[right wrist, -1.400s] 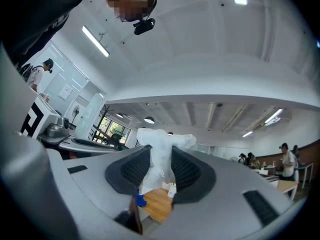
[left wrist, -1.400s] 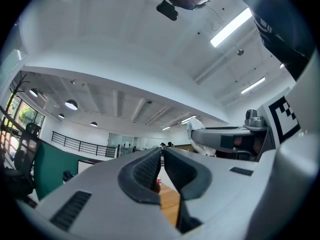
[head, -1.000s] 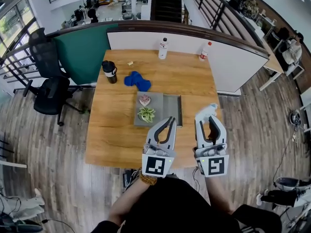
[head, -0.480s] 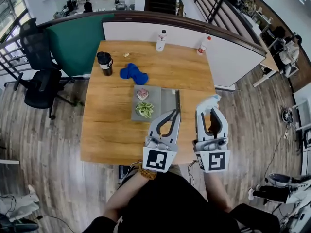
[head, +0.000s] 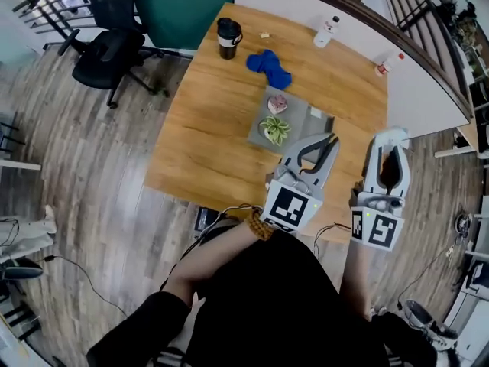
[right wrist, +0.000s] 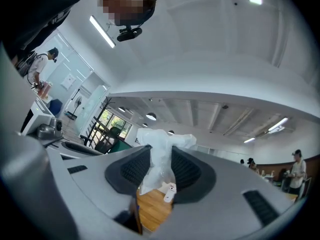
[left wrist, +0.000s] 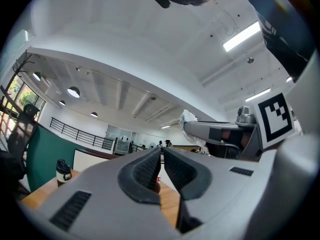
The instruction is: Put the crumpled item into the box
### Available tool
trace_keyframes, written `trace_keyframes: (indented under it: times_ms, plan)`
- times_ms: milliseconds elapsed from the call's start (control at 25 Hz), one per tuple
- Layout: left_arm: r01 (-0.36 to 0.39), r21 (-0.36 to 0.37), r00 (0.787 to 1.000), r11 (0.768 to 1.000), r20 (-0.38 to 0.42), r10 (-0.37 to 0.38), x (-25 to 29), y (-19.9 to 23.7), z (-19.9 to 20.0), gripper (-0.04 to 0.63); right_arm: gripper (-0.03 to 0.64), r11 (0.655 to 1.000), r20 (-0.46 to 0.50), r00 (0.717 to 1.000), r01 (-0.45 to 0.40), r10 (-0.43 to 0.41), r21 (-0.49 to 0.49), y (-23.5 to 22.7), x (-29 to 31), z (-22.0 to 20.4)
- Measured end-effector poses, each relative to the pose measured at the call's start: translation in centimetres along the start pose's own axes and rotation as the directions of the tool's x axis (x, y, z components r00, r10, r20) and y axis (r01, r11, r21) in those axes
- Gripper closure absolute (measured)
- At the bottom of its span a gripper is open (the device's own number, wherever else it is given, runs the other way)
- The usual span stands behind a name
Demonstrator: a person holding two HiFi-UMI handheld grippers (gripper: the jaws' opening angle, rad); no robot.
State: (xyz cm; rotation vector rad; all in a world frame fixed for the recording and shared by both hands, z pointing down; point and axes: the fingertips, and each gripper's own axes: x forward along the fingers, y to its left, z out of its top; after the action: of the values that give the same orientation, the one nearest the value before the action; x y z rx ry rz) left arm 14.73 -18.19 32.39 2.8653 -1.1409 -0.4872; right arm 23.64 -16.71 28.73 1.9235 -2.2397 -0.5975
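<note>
Right gripper view: the right gripper [right wrist: 160, 163] pinches a crumpled white plastic wrap [right wrist: 161, 140] between its pads. The left gripper [left wrist: 161, 160] is closed and empty, its tips beside the grey box [head: 299, 119] on the wooden table [head: 206, 144].

Table [head: 206, 144]: chair [head: 111, 52] off its far left corner.
Far edge: mug [head: 228, 37] left; bottle [head: 327, 30] and second bottle [head: 384, 64] right.
Cloth [head: 269, 66]: between mug and box [head: 309, 118].
Box: plant [head: 275, 129] in it, small item [head: 278, 103] behind the plant.
Left gripper [head: 330, 139]: near the box's near end.
Right gripper [head: 388, 145]: at the table's right edge, wad [right wrist: 159, 154] between its fingers.
</note>
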Motion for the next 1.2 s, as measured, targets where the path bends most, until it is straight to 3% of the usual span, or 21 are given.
trace_keyframes:
  times_ms: [200, 560, 960, 1200]
  plan:
    - [-0.042, -0.019, 0.999, 0.999, -0.011, 0.042, 0.3, 1.9, -0.8, 0.557, 0.474, 1.000, -0.016, 1.000, -0.018, 0.019, 0.014, 0.1, 1.6, -1.3]
    - [-0.052, -0.027, 0.998, 0.998, -0.039, 0.050, 0.2, 2.6, -2.2, 0.557, 0.474, 0.998, -0.068, 0.996, -0.048, 0.051, 0.044, 1.3, 3.4, -4.2]
    - [-0.094, -0.035, 0.995, 0.995, -0.015, 0.094, -0.6, 4.3, -2.7, 0.557, 0.474, 0.995, -0.139, 0.987, -0.069, 0.079, 0.076, 3.1, 4.6, -8.1]
    - [-0.089, -0.034, 0.995, 0.995, -0.058, 0.087, -0.3, 4.2, -3.2, 0.557, 0.474, 0.993, -0.194, 0.976, -0.080, 0.095, 0.083, 3.4, 4.5, -10.0]
